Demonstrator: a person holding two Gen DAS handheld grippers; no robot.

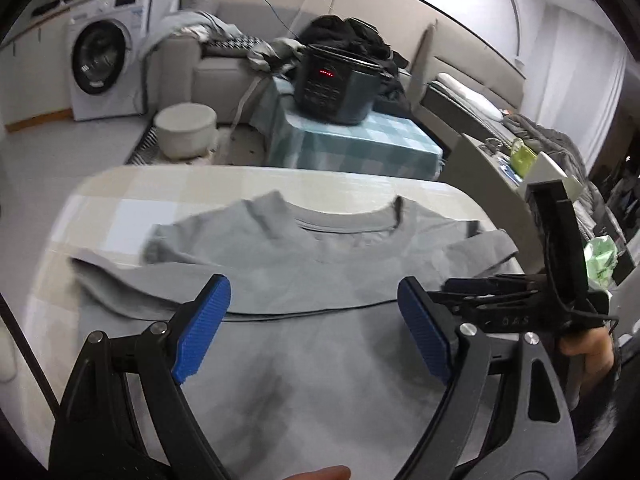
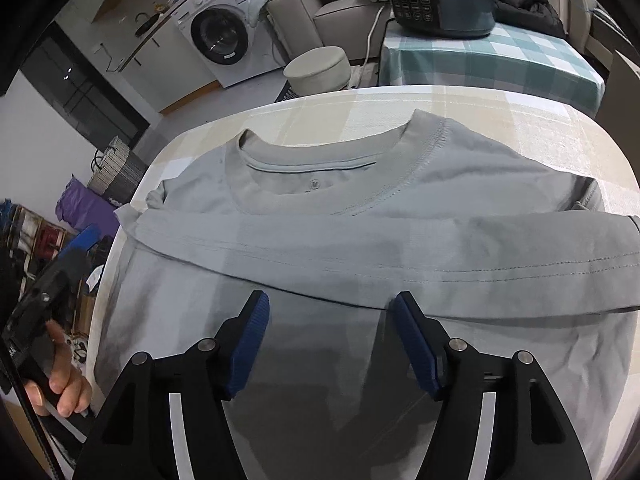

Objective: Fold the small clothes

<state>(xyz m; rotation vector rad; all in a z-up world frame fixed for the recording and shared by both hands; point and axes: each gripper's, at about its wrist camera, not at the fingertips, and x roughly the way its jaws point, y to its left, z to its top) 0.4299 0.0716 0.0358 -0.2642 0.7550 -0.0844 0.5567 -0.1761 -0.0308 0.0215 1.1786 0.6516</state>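
Closest to us, our left gripper (image 1: 314,328) hangs over the lower body of the grey T-shirt (image 1: 304,360) with its blue pads (image 1: 202,330) spread wide and nothing between them. Our right gripper (image 2: 330,340) stands just above the same cloth, jaws apart too and pinching nothing; its pad tips sit near the stitched hem of a folded band (image 2: 360,252). That band is part of the shirt laid across its chest from side to side, the hem facing us. The shirt lies flat on the pale checked table (image 2: 500,120), collar (image 2: 320,156) at the far side, one sleeve tucked under at the left. In the right wrist view our left hand (image 2: 60,392) grips its tool's handle off the table's left edge. Beyond the table stand a round white stool (image 2: 316,68), a dark cooker (image 2: 440,0) on a teal checked cloth (image 2: 500,64), a sofa and a washing machine (image 2: 224,32).
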